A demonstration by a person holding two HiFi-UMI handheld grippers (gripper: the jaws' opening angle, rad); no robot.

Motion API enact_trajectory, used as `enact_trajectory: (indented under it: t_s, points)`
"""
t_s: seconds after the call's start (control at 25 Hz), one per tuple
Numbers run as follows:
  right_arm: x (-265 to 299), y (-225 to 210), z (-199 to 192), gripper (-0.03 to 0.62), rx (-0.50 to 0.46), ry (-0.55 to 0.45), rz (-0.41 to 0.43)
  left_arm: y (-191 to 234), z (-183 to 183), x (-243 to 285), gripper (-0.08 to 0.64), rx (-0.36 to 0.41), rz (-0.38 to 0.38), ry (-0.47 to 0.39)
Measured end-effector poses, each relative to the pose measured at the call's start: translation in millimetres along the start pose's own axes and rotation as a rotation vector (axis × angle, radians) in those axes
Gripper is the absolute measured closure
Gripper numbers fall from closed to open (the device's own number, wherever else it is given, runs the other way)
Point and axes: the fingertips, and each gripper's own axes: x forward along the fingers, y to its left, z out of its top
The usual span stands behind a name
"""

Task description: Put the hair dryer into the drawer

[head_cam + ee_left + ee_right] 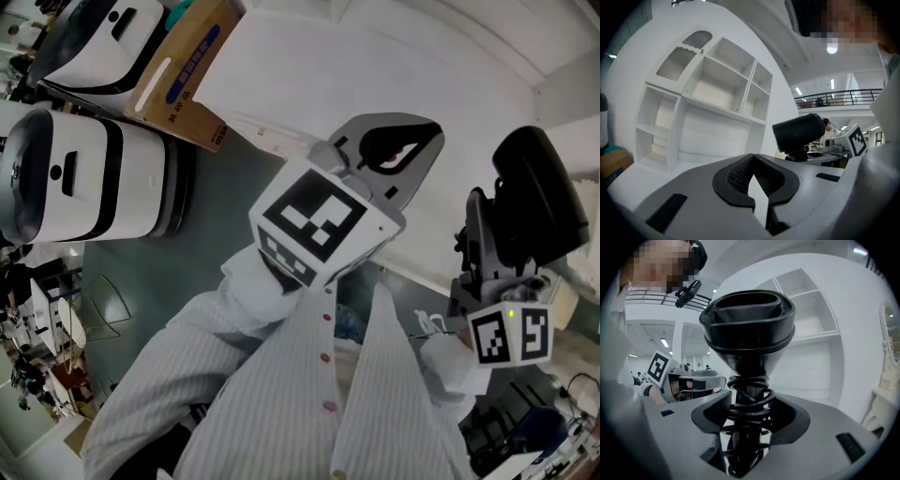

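Head view: right gripper (487,255) is holding the hair dryer (534,197) aloft. Left gripper view: left gripper (752,164) is riding pressed together, empty, likely spare for the drawer. Right gripper view: jaws are pinching the cord-wrapped handle (746,397) for secure carriage; no drawer showing

shelf unit (717,131) compartments open ahead, hair dryer (799,132) close at right
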Motion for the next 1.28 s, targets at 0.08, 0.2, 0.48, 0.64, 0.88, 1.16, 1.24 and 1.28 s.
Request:
enact_trajectory:
  t_s: [0.08, 0.2, 0.48, 0.64, 0.88, 1.16, 1.24, 1.28]
  points:
    - [2.7, -1.0, -2.5, 0.359, 0.001, 0.008, 0.008, 3.0, 1.2, 1.7, 0.549, 0.004, 0.005, 0.001]
    - [5.4, -3.3, -1.0, 0.359, -0.009, 0.011, 0.012, 5.8, 4.3, 4.6, 0.549, 0.007, 0.003, 0.001]
    - [10.6, -6.9, -5.8, 0.359, -0.023, 0.033, 0.027, 10.7, 6.6, 6.6, 0.549, 0.001, 0.012, -0.001]
    - [14.8, -5.3, -21.8, 0.359, -0.039, 0.068, 0.043, 17.1, -0.5, 3.2, 0.549, -0.006, 0.028, 0.006]
    - [23.5, 0.3, -55.7, 0.359, -0.056, 0.14, 0.08, 28.0, -13.5, -1.9, 0.549, -0.024, 0.056, 0.019]
    - [33.6, 2.1, -117.0, 0.359, -0.071, 0.24, 0.125, 41.7, -37.0, 3.5, 0.549, -0.035, 0.088, 0.035]
    - [35.5, 0.7, -133.5, 0.359, -0.086, 0.262, 0.132, 44.3, -38.7, 6.5, 0.549, -0.033, 0.096, 0.022]
    - [34.7, 0.4, -142.6, 0.359, -0.096, 0.275, 0.135, 43.8, -41.0, 7.4, 0.549, -0.035, 0.098, 0.02]
